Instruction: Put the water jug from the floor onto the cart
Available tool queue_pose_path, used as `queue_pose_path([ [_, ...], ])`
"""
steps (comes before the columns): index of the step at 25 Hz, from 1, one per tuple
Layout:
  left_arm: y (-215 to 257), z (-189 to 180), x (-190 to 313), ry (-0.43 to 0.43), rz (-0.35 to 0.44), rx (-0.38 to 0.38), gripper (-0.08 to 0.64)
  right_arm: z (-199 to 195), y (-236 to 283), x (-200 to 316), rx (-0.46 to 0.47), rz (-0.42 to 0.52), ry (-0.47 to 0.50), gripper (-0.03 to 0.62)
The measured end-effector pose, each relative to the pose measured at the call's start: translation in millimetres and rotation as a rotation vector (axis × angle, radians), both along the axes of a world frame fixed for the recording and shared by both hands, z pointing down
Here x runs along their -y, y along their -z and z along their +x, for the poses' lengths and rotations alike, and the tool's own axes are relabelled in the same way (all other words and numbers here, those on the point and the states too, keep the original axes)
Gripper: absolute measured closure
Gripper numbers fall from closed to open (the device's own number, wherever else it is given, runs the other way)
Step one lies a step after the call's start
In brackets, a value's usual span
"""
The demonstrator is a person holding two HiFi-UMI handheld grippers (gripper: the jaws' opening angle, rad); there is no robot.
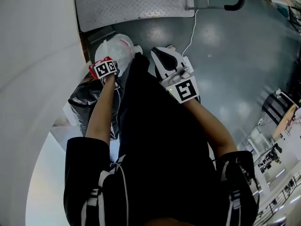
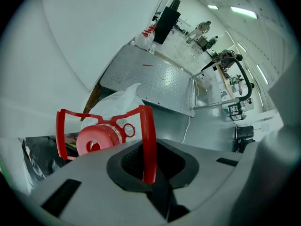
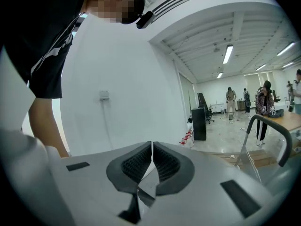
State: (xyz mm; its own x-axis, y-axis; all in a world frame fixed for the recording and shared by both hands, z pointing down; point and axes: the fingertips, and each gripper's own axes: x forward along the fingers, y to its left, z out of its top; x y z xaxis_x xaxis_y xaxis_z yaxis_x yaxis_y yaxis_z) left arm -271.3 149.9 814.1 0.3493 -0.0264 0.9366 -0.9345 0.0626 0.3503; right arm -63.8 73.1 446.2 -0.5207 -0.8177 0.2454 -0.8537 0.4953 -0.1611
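Note:
The water jug (image 1: 117, 48) is clear with a red cap (image 2: 96, 140) and a red carry handle (image 2: 146, 140). It hangs off the grey floor, just in front of the cart's near edge. My left gripper (image 2: 148, 152) points steeply down and is shut on one upright bar of that handle; in the head view the left gripper (image 1: 106, 69) is right over the jug. My right gripper (image 1: 164, 60) hovers beside the jug on its right. In its own view the right gripper (image 3: 152, 161) is shut with nothing between its pads. The cart's checker-plate deck (image 1: 134, 4) lies just beyond.
The cart's push handle (image 1: 237, 1) stands at the deck's far right. A white cable (image 1: 193, 29) runs across the floor. A black plastic bag (image 1: 89, 102) lies by the white wall (image 1: 33, 79) at the left. People (image 3: 263, 102) stand far off in the hall.

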Motion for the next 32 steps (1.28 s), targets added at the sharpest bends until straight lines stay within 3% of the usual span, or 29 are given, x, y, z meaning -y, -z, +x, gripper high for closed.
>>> queue_pose_path([
  [9, 8, -10, 9, 0.045, -0.016, -0.019, 0.511, 30, 16, 17, -0.022, 0.020, -0.102, 0.572],
  [16, 10, -4, 7, -0.006, -0.034, -0.047, 0.511, 37, 15, 32, 0.028, -0.002, -0.189, 0.572],
  [23, 17, 8, 20, -0.027, -0.018, -0.040, 0.511, 41, 25, 56, 0.030, 0.027, -0.162, 0.572],
  [32, 27, 9, 35, 0.035, 0.020, -0.015, 0.511, 52, 25, 91, 0.016, 0.029, -0.106, 0.572],
])
